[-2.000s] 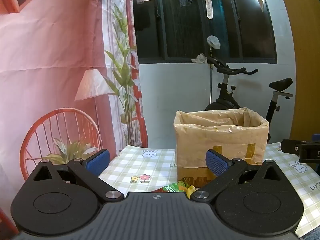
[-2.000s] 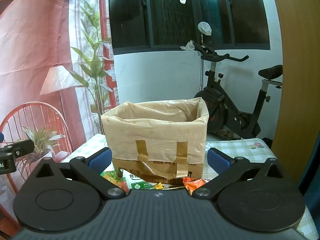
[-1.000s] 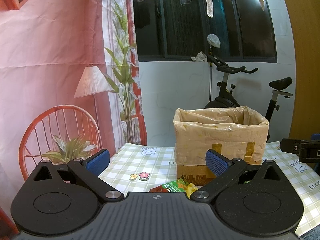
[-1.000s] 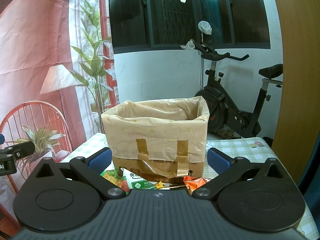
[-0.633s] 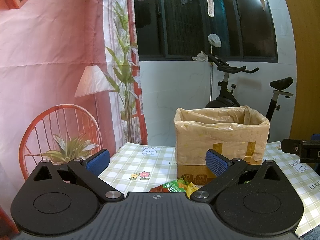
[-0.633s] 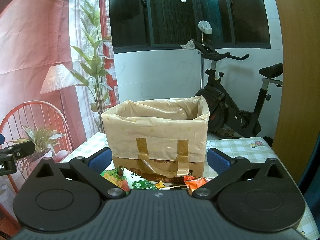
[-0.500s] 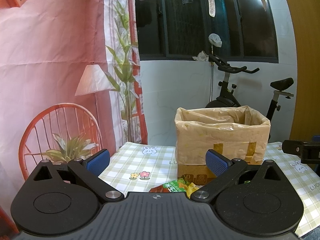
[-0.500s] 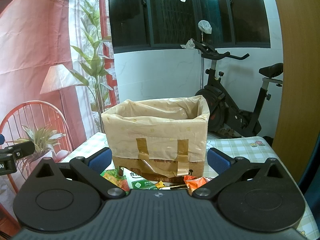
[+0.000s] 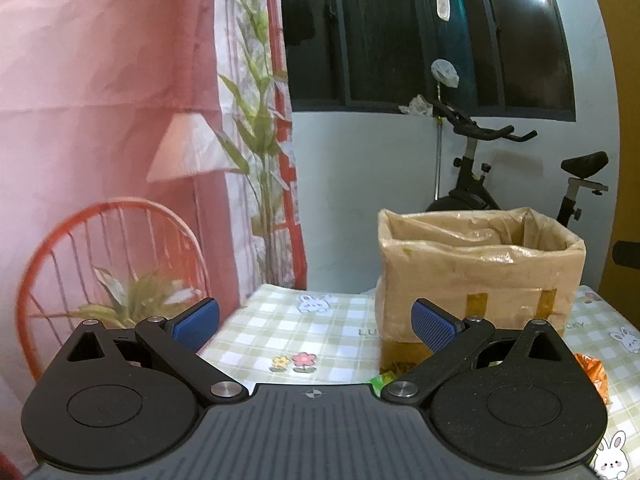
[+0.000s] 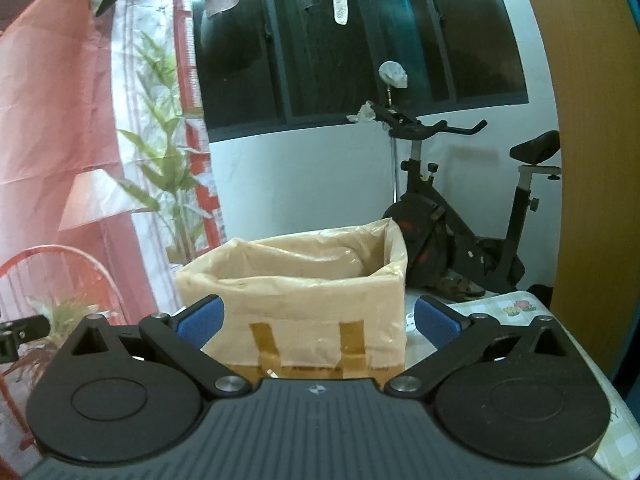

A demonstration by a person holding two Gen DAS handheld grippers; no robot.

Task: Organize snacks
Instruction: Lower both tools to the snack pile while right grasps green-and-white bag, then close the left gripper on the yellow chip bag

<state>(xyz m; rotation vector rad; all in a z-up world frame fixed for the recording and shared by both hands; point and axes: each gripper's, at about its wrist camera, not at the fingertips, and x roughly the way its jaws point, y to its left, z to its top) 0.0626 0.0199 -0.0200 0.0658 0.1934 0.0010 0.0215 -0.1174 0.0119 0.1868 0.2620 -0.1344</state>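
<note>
A cardboard box point(image 9: 480, 276) lined with a tan plastic bag stands on the checked tablecloth point(image 9: 280, 336); in the right wrist view the same box point(image 10: 304, 304) fills the middle. A green snack packet point(image 9: 380, 380) peeks out at the box's foot, and an orange packet point(image 9: 592, 372) lies to the right. My left gripper point(image 9: 314, 322) is open over the cloth, left of the box, holding nothing. My right gripper point(image 10: 318, 320) is open and empty, facing the box front. In the right wrist view the snacks are hidden behind the gripper body.
An exercise bike point(image 10: 460, 216) stands behind the table by the white wall. A red wire chair point(image 9: 112, 264) with a plant sits at the left beside a pink curtain. A wooden panel point(image 10: 592, 160) rises at the right.
Both grippers have tilted and shifted: the left view swung left so the box sits further right, and the right view rose so the snack packets dropped out of sight. Jaws stay open.
</note>
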